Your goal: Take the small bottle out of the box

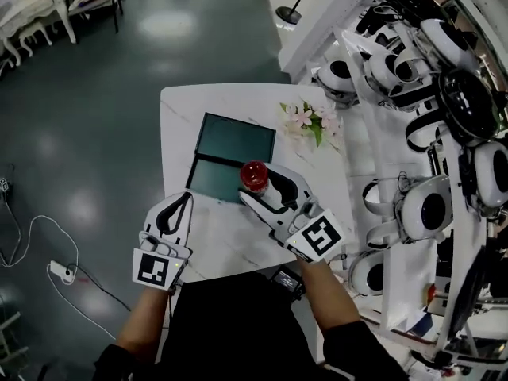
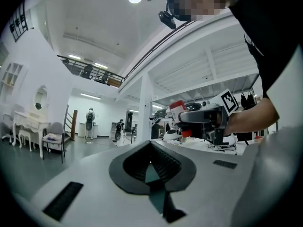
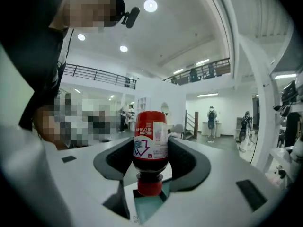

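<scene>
A small bottle [image 1: 255, 176] with dark liquid and a red label is clamped in my right gripper [image 1: 266, 187], lifted above the near right corner of the open dark-green box [image 1: 235, 140]. In the right gripper view the bottle [image 3: 150, 143] stands between the jaws, its red cap toward the camera. My left gripper [image 1: 176, 213] rests at the table's near left, jaws together with nothing between them. In the left gripper view, its jaws [image 2: 150, 146] point upward and are closed, and the bottle [image 2: 177, 111] shows beyond them in the other gripper.
The white marble table [image 1: 182, 125] holds the box and a sprig of pink flowers [image 1: 306, 119] at its far right. A rack of white headsets [image 1: 413, 70] stands close on the right. A cable and power strip [image 1: 57, 270] lie on the floor at left.
</scene>
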A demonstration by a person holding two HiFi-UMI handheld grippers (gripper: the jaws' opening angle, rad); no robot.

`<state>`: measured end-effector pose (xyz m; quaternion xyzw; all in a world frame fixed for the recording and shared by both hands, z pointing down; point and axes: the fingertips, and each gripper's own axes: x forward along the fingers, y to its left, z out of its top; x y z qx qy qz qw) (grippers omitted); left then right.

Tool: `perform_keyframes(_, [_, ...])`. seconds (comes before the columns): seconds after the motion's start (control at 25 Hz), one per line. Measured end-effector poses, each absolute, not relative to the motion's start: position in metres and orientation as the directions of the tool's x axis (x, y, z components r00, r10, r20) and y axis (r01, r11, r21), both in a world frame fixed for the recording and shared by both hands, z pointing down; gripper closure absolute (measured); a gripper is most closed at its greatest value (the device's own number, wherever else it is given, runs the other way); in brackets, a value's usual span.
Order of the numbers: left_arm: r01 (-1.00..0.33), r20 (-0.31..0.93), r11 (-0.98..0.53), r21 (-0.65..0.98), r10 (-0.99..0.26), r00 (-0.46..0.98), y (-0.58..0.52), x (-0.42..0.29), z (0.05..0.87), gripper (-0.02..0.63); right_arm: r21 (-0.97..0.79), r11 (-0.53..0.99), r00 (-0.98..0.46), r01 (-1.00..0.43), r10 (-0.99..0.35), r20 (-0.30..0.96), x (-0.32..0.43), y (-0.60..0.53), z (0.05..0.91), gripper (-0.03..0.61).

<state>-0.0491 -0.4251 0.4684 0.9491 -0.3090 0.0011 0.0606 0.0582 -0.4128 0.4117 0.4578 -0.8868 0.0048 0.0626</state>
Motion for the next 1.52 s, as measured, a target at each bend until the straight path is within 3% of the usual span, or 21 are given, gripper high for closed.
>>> perform_keyframes(0.2, [-0.567,0.001,-0.821,0.063,-0.568,0.823,-0.393,-0.032,0.425,0.6,0.092,0.469,-0.476,-0.878,-0.875,-0.085,0.095,-0.349,0.367,0.341])
perform_keyframes(0.32, [-0.565,-0.024,-0.824,0.051,-0.566,0.824,-0.359,-0.024,0.411,0.6,0.124,0.4,-0.414,-0.908,-0.901,-0.132,0.115,-0.297,0.36,0.341])
perform_keyframes(0.68, [-0.557,-0.039,-0.83,0.042,-0.558,0.829,-0.251,-0.01,0.414,0.6,0.058,0.246,-0.252,-0.967,-0.959,-0.131,0.164,-0.157,0.395,0.341])
perform_keyframes(1.2, [-0.594,0.049,-0.804,0.034,-0.592,0.805,-0.135,-0.043,0.425,0.6,-0.051,0.267,-0.263,-0.962,-0.961,-0.085,0.135,-0.051,0.45,0.341])
perform_keyframes(1.52, [-0.549,0.031,-0.835,0.038,-0.548,0.836,-0.107,-0.059,0.424,0.598,-0.084,0.275,-0.272,-0.958,-0.961,-0.049,0.111,-0.023,0.466,0.341])
